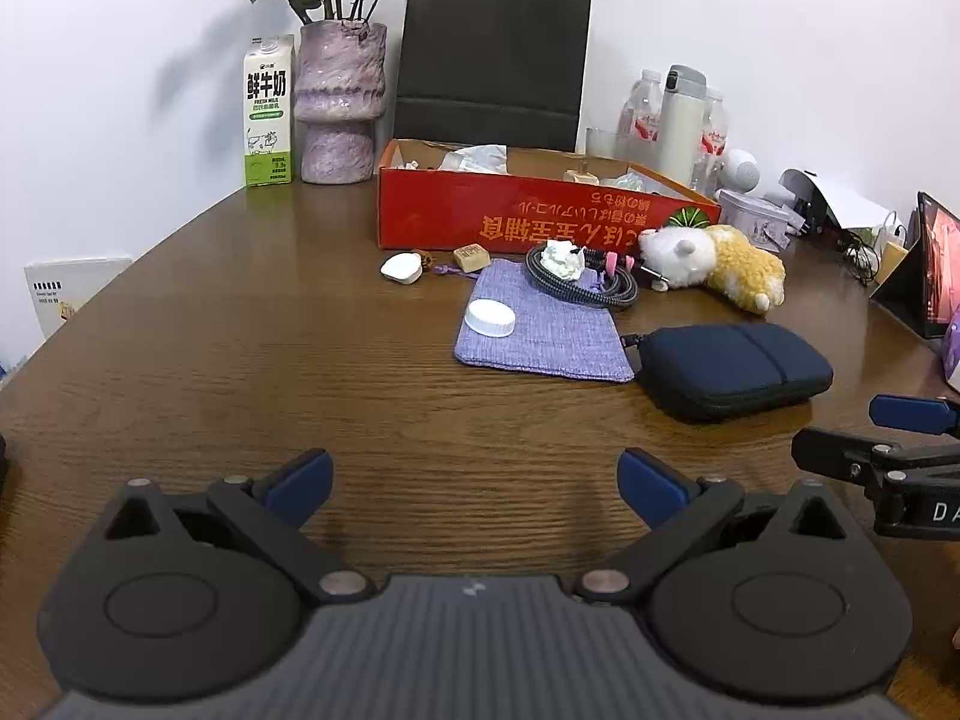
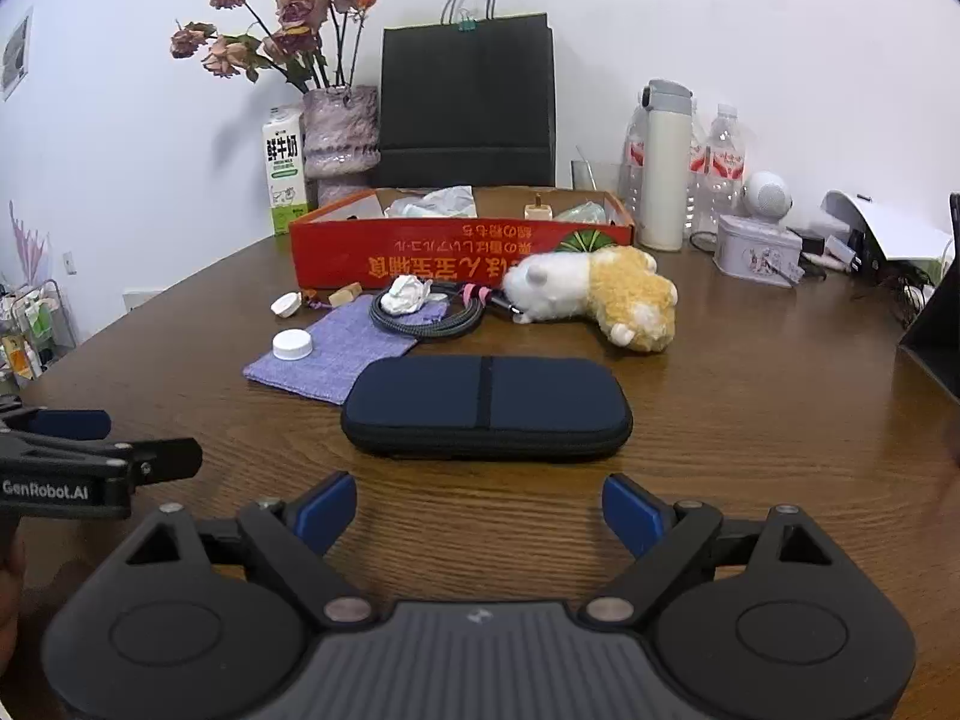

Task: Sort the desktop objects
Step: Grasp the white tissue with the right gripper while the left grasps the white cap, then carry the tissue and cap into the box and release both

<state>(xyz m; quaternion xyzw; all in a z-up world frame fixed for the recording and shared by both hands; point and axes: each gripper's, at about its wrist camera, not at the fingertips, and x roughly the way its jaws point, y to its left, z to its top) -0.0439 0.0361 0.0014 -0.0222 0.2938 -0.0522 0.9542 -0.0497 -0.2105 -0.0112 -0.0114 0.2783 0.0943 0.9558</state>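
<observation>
**A:** Nearest the cameras, both tools are empty. The left gripper (image 1: 474, 489) has its jaws spread wide over bare wood, and the right gripper (image 2: 479, 510) is just as wide, with nothing between its blue pads (image 2: 327, 510).

**B:** So which thing would you take first?

**A:** I'd judge the navy zip case (image 2: 486, 408). It lies flat on the table (image 2: 750, 420), just ahead of the right gripper and square to it. It is long from side to side, so come in low and close across its short depth, near the dark centre band, or it may tip.

**B:** And beyond it?

**A:** To its left is a lilac cloth pouch (image 1: 543, 330) with a white cap (image 1: 491, 318) resting on it. Farther on, a coiled cable (image 2: 423, 315) holds a crumpled tissue (image 2: 408, 294), and a plush toy (image 2: 594, 297) lies just beside it.

**B:** Where does it all go?

**A:** Probably the red box (image 2: 456, 258) behind them, open on top and already holding a few bits. Lift clear of its front wall before letting go.
</observation>
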